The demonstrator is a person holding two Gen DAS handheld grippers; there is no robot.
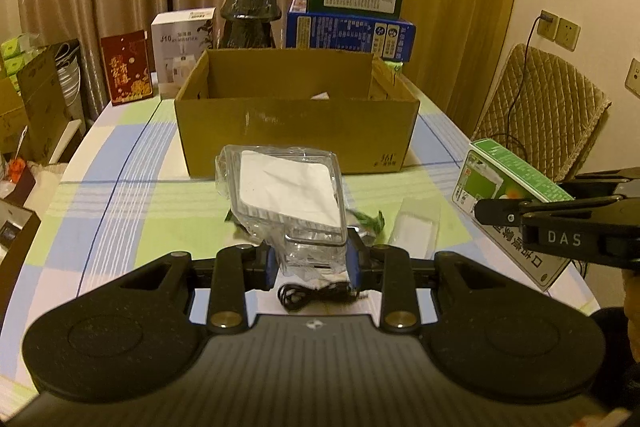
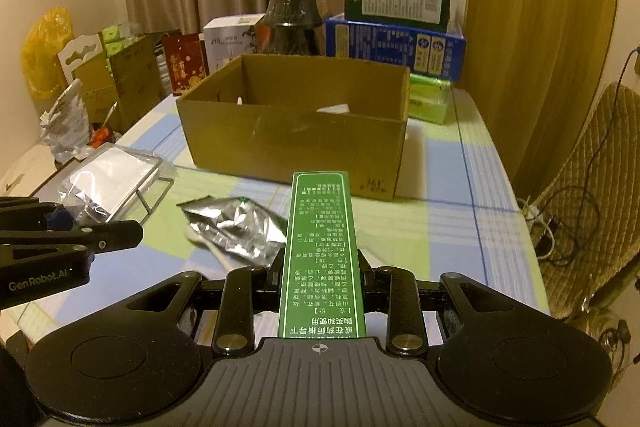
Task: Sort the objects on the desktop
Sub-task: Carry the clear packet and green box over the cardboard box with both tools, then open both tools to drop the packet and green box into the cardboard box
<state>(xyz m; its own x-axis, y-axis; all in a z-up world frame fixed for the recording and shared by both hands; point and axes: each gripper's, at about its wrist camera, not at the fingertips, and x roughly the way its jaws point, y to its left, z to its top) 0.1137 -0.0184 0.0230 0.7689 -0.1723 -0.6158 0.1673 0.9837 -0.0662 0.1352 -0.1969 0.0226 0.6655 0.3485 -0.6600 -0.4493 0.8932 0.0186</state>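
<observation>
Right gripper (image 2: 320,279): nearest the lens; clamped on green medicine box (image 2: 320,255), which points to 12 o'clock.
Cardboard box (image 1: 296,131): open-topped, at 12 o'clock from both grippers, near; probable drop target.
Clear plastic packet (image 1: 288,195): white insert inside, held clear of the checked tablecloth (image 1: 120,187).
Left gripper (image 1: 310,259): clenched on the packet's lower end.
Risk 1: packet wrapping is slack; it may slide from the grip.
Risk 2: grippers side by side; both loads may collide at the box rim.
Pose: both level, aimed at 12 o'clock.
Leftovers: foil pouch (image 2: 236,227), black cable (image 1: 312,295) on table.
</observation>
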